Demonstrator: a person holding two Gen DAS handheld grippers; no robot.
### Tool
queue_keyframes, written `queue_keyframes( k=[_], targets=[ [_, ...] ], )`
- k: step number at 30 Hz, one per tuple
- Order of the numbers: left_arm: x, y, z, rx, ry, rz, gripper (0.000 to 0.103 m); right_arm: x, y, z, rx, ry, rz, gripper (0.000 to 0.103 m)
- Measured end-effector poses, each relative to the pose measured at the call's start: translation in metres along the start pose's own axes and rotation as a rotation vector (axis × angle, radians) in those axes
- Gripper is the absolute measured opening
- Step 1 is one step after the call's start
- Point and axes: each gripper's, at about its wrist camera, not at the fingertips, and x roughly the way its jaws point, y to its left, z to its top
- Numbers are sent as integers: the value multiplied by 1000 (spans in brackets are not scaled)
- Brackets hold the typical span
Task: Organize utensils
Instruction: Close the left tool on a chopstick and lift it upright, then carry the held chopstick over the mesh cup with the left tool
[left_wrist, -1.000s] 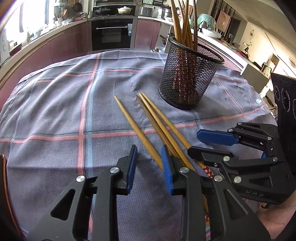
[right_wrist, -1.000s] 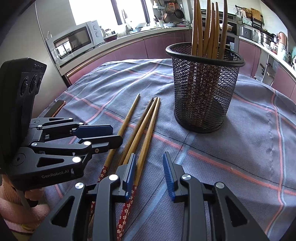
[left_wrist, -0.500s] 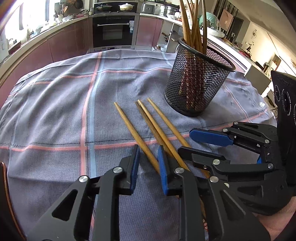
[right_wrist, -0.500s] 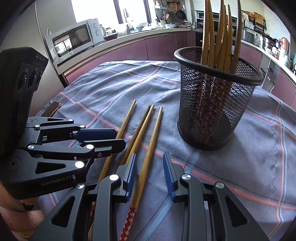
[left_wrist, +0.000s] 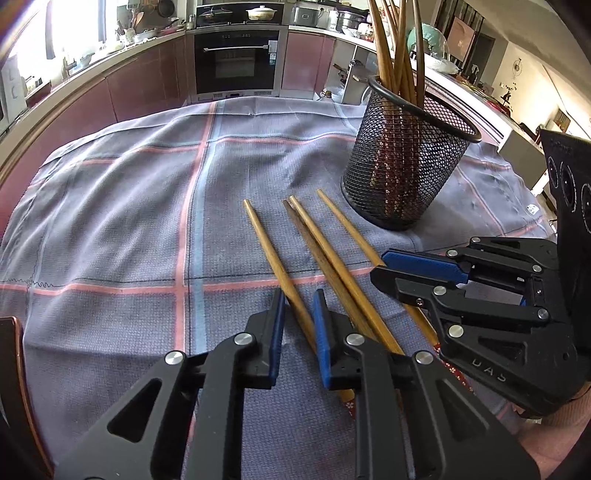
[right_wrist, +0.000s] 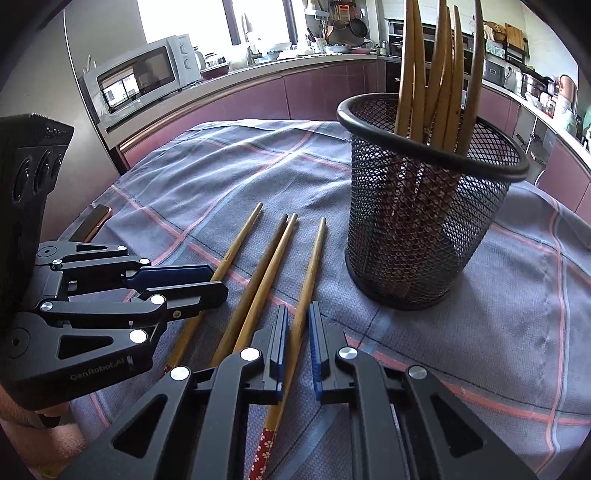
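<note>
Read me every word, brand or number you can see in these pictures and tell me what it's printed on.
"GenRobot.AI": side of the left gripper, seen from the right wrist.
"DAS": side of the right gripper, seen from the left wrist; the letters are partly faint.
Microwave brand mark and dial markings: too small to read.
Oven door sticker: too blurred to read.

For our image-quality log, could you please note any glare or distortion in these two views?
Left wrist view: window blown out at upper left, counter edge bowed by fisheye. Right wrist view: window overexposed, chopsticks in the mesh holder look curved; both sharp, corners vignetted.
</note>
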Motion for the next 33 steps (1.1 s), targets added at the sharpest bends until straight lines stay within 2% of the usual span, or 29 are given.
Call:
queue_keyframes(
  k=[11, 26, 33],
  targets=[
    [-3, 1, -1, -40, -9, 12, 8, -3, -6, -1, 35, -11, 19, 5],
    [-40, 2, 0, -51, -85, -16, 8, -45, -5, 2, 44, -103, 122, 5],
    [-58, -1, 3, -51, -121, -50, 8, -65, -6, 5, 48, -161, 127, 5]
  ],
)
